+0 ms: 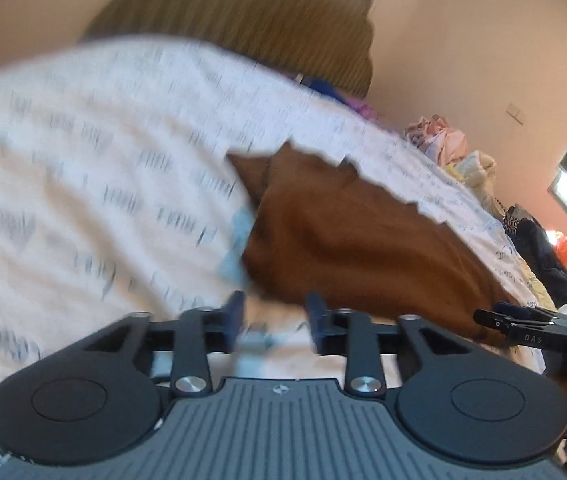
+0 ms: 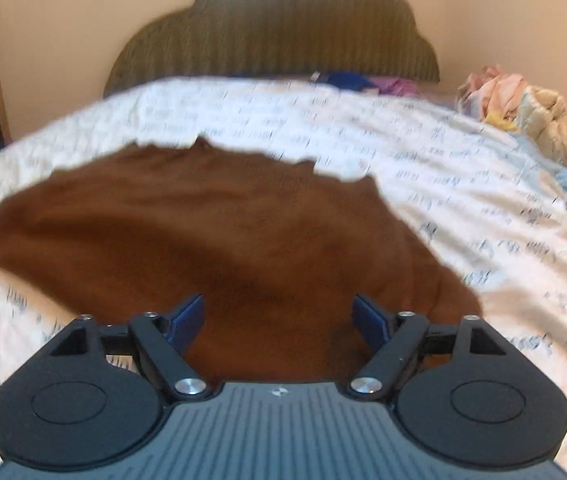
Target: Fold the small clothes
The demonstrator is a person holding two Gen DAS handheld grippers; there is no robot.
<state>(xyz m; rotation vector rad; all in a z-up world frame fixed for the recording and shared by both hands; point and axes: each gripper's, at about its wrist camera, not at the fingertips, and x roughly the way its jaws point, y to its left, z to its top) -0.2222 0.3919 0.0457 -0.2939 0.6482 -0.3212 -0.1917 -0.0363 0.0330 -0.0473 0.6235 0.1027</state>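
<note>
Both claws are spread, pinching nothing: left gripper (image 1: 274,312) hangs over the bedsheet (image 1: 83,184), right gripper (image 2: 279,316) over the brown cloth (image 2: 203,232) by the bed's near edge. "DAS" shows on the right one's finger; the sheet's print is too blurry to read.

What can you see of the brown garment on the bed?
The brown garment is one rust-brown piece of soft, slightly fuzzy-looking cloth, lying spread and loosely rumpled on the white printed bedsheet. Its far edge is jagged; no sleeves or collar can be made out through the blur. The right gripper is open with the near edge of the garment between its fingers. The left gripper, open, sits at its near left edge; contact is unclear.
</note>
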